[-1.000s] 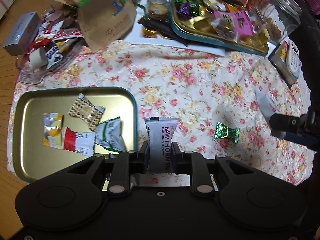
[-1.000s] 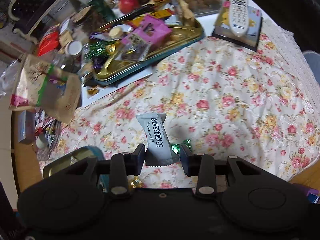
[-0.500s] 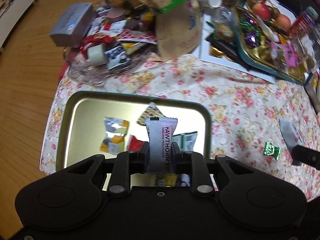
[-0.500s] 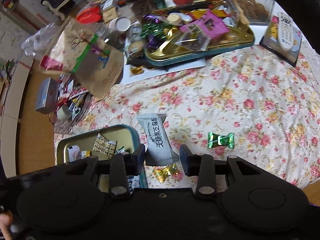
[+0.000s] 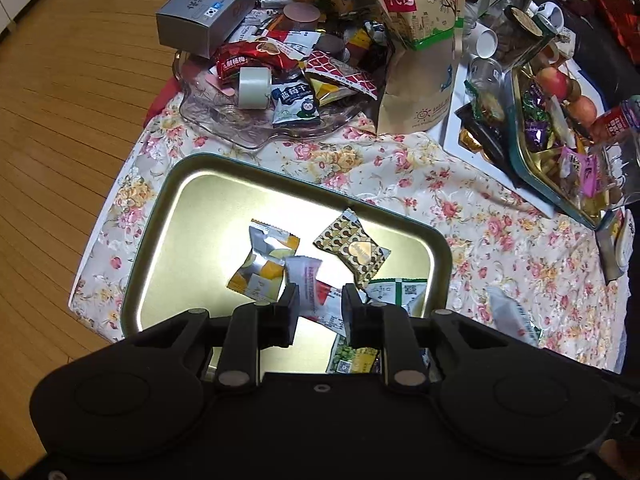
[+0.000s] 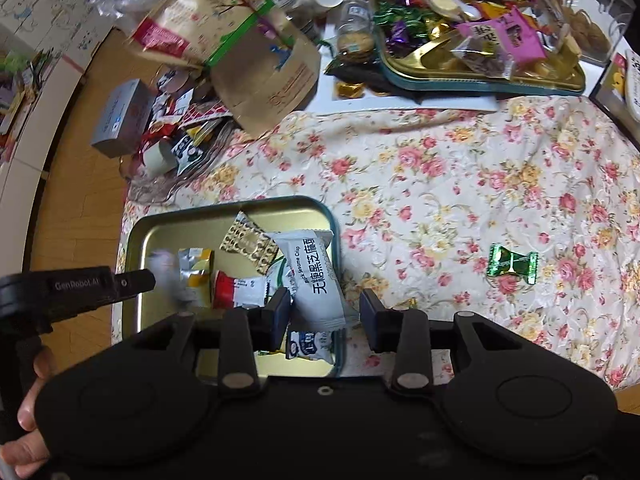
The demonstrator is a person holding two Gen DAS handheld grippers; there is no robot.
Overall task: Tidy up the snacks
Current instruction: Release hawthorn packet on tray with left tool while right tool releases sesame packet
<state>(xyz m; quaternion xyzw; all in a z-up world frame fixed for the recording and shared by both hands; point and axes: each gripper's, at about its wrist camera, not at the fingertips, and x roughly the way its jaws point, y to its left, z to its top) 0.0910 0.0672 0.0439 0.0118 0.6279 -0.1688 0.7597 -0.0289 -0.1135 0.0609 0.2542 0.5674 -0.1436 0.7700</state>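
Left gripper (image 5: 316,307): jaws parted, white hawthorn packet (image 5: 306,286) loose between them, over gold tray (image 5: 168,216).
Right gripper (image 6: 325,314): jaws spread, sesame crisp packet (image 6: 318,276) against the nine-o'clock finger only.
Green candy (image 6: 512,263): lain at three o'clock of tray.

A cream cloth with pink and yellow flowers (image 6: 460,184) covers the low table. All around the cloth is a floor of brown wood planks (image 5: 68,120), which looks shiny. Past the floor, far from the cloth, runs a low white ledge (image 6: 36,120). Bright light from above shines down near the cloth's edge. On the far side of the cloth the room looks dark.
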